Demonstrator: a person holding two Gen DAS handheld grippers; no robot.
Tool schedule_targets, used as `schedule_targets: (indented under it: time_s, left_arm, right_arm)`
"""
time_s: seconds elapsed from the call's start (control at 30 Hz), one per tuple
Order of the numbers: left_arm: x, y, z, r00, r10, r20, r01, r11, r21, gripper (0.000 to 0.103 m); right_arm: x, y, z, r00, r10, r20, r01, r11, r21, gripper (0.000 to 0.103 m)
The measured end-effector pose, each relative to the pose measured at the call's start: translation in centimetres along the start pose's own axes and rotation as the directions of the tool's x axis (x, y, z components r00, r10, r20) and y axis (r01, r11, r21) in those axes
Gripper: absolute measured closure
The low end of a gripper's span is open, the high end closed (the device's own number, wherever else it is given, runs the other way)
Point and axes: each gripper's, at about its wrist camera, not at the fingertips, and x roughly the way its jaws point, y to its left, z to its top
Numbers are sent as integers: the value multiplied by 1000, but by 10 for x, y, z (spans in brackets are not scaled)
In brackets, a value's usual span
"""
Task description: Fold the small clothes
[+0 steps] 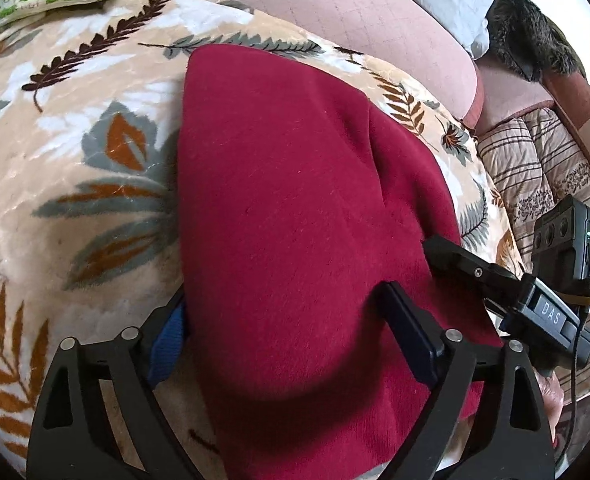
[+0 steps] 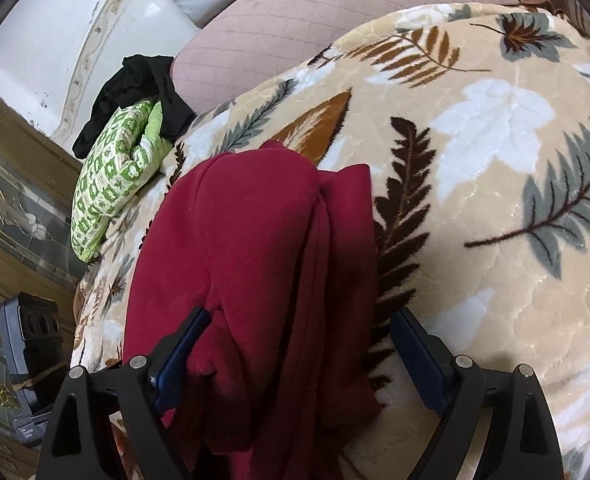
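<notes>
A dark red fleece garment [image 1: 295,200] lies folded lengthwise on a beige leaf-patterned blanket [image 1: 75,152]. My left gripper [image 1: 283,320] is open, its fingers astride the garment's near end. The right gripper's fingers [image 1: 467,264] rest at the garment's right edge in the left wrist view. In the right wrist view the red garment [image 2: 263,264] lies bunched in folds, and my right gripper [image 2: 299,340] is open around its near end, the left pad [image 2: 183,352] touching the cloth.
A green patterned cloth [image 2: 111,184] and a black garment [image 2: 135,88] lie at the blanket's [image 2: 495,200] far left. A pink cushion [image 1: 355,20] is behind. A striped quilt [image 1: 535,168] lies at the right.
</notes>
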Motion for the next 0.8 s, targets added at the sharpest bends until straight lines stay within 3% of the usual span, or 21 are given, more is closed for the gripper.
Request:
schedule_targets:
  time_s: [0.23,0.4,0.5,0.57,0.6,0.7,0.8]
  left_arm:
    - [3,-1,0,1000,2,16,-2,1000,19,10]
    - [3,-2,-1,1000,9,22,-10,999,32,11]
    - [-2,-3,-4,999,9,48,-11,999,45,27]
    - [-14,-5,-5,998,6,62,-10,998,64,51]
    - [-21,-6,-5,998,-3,61,-1,997,77,55]
    - [-53,-10,-11,999,-26,44,21,993,118,57]
    - [-87,-9,-29,1000,-17,0,17,995,103,57]
  right_arm:
    - [6,1,-3,999,25,29,-25,1000,-16,12]
    - [12,11,-6,999,39,21,-38,998,-59,29]
    - [9,15,-7,999,35,33,-32,996,-78,42]
    - [4,20,-8,999,22,44,-18,995,-99,51]
    - [-1,25,-9,998,19,57,-13,994,-105,53]
    - [-19,34,-16,996,62,67,-56,995,-87,56]
    - [-39,55,-34,998,64,17,-62,991,-120,57]
